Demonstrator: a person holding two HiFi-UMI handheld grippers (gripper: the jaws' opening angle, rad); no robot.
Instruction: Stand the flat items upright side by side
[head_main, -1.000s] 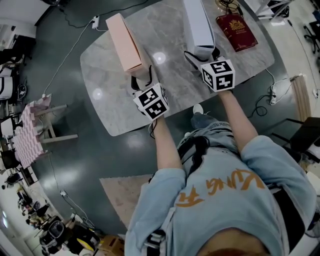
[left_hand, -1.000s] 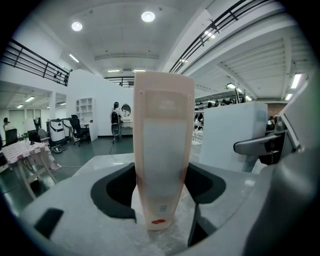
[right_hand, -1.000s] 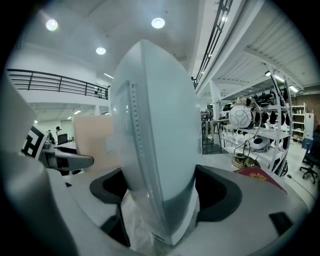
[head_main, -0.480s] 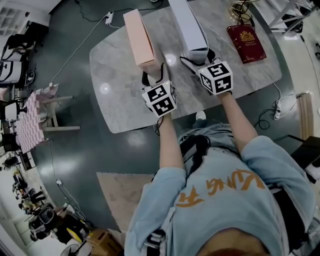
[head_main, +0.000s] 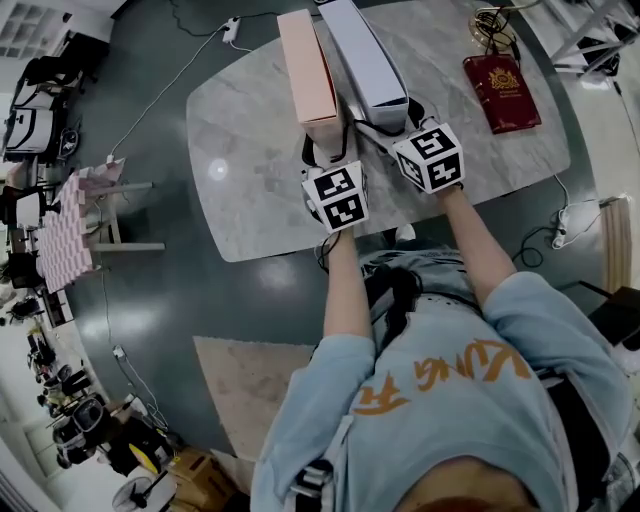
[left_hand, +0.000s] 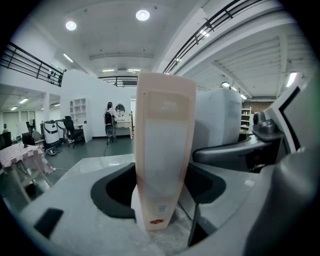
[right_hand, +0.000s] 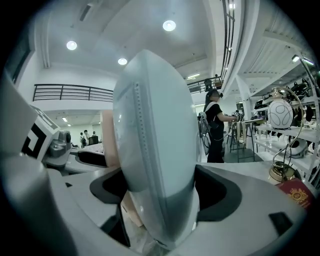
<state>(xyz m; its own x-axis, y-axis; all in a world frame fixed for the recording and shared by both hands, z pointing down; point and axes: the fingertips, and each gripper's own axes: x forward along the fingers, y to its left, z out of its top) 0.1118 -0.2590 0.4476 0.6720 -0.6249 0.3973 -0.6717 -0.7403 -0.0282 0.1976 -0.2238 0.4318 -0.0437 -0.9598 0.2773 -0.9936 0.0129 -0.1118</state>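
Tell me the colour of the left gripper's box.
Pale pink box, clearest in the head view.

Bright ceiling spotlights (left_hand: 142, 15); glare spots on table (head_main: 250, 130); fisheye edges, dark corners.

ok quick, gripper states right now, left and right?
Left gripper: closed, holding the tall flat pink box, upright on the table.
Right gripper: closed, holding the tall flat pale blue-grey box, upright beside the pink one.

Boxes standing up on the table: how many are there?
2. The pink box stands in the left gripper; the white box stands beside it, in the right gripper. None looks hidden.
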